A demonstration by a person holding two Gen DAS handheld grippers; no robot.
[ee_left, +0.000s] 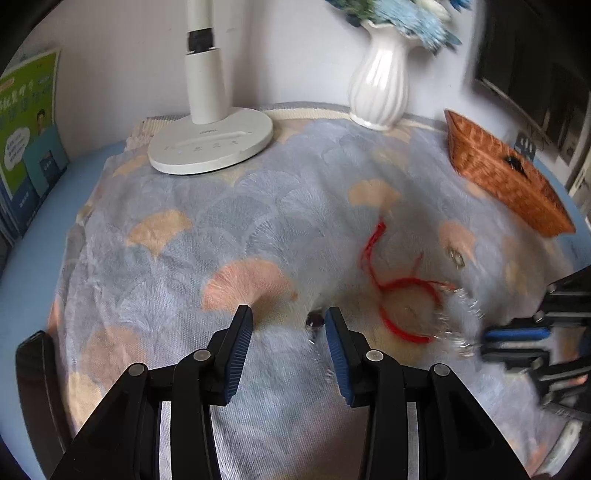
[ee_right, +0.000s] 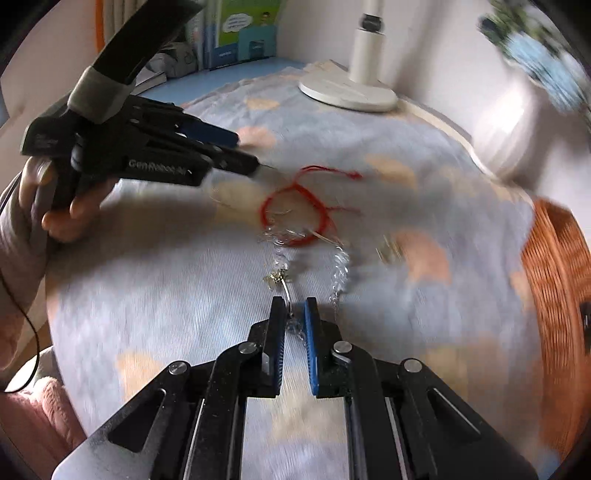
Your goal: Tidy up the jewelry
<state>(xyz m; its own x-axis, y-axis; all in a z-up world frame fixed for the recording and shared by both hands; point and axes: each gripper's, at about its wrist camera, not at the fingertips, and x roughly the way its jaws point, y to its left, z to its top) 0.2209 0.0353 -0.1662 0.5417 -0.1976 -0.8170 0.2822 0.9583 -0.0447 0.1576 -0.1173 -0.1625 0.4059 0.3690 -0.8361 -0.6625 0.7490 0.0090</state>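
A red cord bracelet lies on the patterned cloth. A silver chain trails from the bracelet toward my right gripper, whose jaws stand nearly closed on the chain's end. My left gripper is open and empty, hovering left of the bracelet, with a small dark item by its right finger. A small silver ring lies to the bracelet's right. The wicker basket stands at the cloth's right edge.
A white lamp base and a white vase stand at the back. Books lean at the far left. Both views are motion-blurred.
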